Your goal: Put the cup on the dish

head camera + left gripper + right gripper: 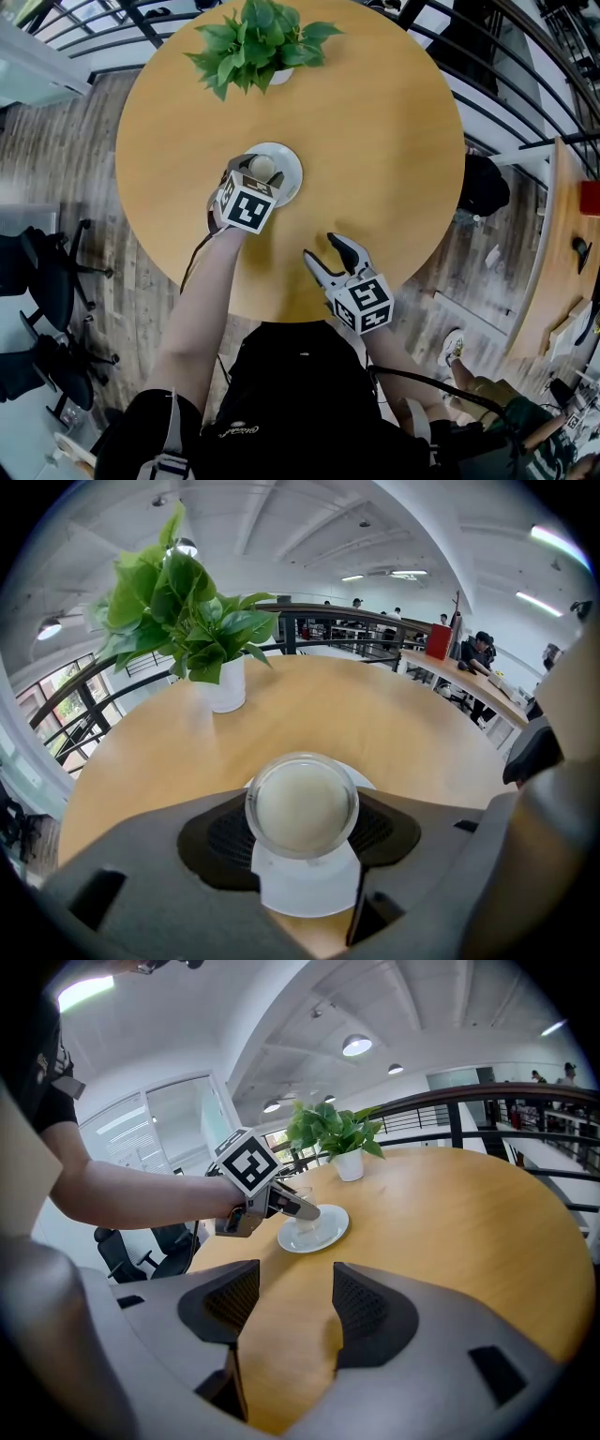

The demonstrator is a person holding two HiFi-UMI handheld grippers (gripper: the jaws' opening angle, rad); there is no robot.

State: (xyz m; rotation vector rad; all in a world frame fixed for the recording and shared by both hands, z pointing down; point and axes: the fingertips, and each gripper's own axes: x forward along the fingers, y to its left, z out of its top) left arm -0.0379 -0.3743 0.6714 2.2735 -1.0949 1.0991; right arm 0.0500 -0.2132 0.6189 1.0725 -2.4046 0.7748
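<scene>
A clear glass cup with a pale, milky look stands between the black pads of my left gripper, which is shut on it. Directly under it lies the white dish near the middle of the round wooden table. Seen from the right gripper view, the cup is at the dish, but I cannot tell whether it rests on it or hangs just above. My right gripper is open over bare tabletop near the table's front edge, with nothing between its fingers.
A potted green plant in a white pot stands at the far side of the table. Black railings curve round behind the table. Office chairs stand on the floor at the left, and a wooden counter at the right.
</scene>
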